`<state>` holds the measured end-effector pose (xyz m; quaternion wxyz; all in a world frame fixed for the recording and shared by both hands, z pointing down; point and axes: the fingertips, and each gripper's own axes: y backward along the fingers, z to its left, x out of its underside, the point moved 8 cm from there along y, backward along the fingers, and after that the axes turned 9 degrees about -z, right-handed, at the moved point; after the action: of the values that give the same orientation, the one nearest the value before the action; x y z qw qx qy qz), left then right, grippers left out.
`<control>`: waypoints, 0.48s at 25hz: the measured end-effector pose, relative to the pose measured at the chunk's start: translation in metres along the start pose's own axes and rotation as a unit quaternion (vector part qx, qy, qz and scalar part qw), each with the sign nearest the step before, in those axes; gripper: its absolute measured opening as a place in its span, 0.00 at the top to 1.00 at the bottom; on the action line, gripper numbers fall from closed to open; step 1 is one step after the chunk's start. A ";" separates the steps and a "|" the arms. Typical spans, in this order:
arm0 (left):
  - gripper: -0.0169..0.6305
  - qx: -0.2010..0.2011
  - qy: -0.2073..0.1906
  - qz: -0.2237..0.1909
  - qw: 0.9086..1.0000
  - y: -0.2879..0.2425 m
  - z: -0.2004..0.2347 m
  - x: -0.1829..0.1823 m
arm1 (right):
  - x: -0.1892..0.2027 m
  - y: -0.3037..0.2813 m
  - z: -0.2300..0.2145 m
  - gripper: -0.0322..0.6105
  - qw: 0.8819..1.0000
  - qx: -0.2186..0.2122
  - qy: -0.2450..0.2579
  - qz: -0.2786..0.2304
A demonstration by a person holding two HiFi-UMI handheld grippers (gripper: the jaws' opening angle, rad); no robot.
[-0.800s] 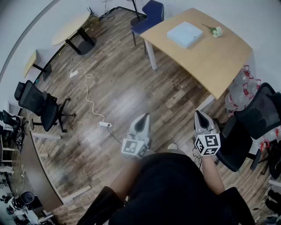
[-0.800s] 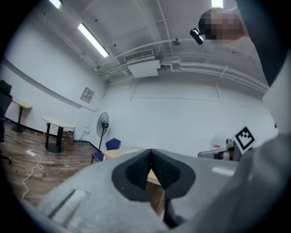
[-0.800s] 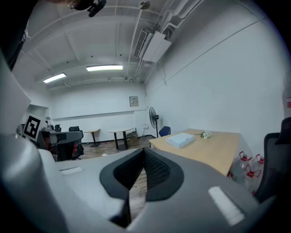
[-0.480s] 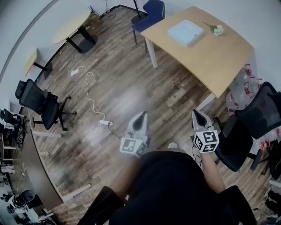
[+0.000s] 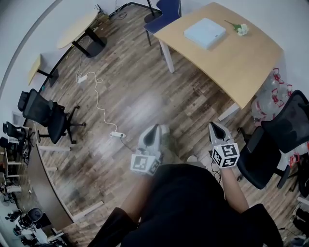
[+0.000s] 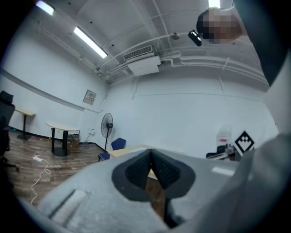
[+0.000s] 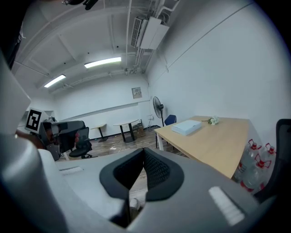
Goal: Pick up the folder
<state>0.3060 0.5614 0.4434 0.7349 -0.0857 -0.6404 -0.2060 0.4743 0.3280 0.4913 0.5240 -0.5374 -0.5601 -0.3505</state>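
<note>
The folder [image 5: 204, 33] is a pale blue flat box-like file lying on the wooden table [image 5: 241, 62] at the top right of the head view; it also shows in the right gripper view as the folder [image 7: 186, 127]. Both grippers are held close to the person's body, far from the table. My left gripper [image 5: 153, 129] is shut and empty, pointing level over the floor. My right gripper [image 5: 213, 126] is also shut with nothing in it, tilted slightly down. In the gripper views the left gripper [image 6: 150, 157] and the right gripper [image 7: 142, 154] show their pads meeting at the tips.
A small flower sprig [image 5: 240, 29] lies on the table beyond the folder. A blue chair [image 5: 164, 12] stands at the table's far end, a black office chair [image 5: 275, 144] and water bottles [image 5: 270, 96] at its right. A white cable with power strip [image 5: 116, 135] crosses the wooden floor.
The person has stepped slightly toward the table; the table and folder have shifted a little in the head view. Both grippers stay shut and in the same pose.
</note>
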 end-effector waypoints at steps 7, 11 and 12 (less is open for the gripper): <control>0.97 0.029 0.004 -0.004 1.000 -0.074 0.040 0.010 | -0.027 -0.064 -0.025 0.95 0.999 0.033 0.018 -0.014; 0.97 0.045 0.013 -0.001 0.999 -0.127 0.077 0.013 | -0.047 -0.116 -0.038 0.95 0.998 0.052 0.029 -0.021; 0.97 0.045 0.013 0.000 0.999 -0.142 0.088 0.014 | -0.052 -0.130 -0.041 0.95 0.998 0.056 0.031 -0.022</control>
<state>0.1688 0.4657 0.4517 0.7461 -0.0499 -0.6397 -0.1778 0.3499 0.2537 0.4720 0.5622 -0.4836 -0.5741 -0.3471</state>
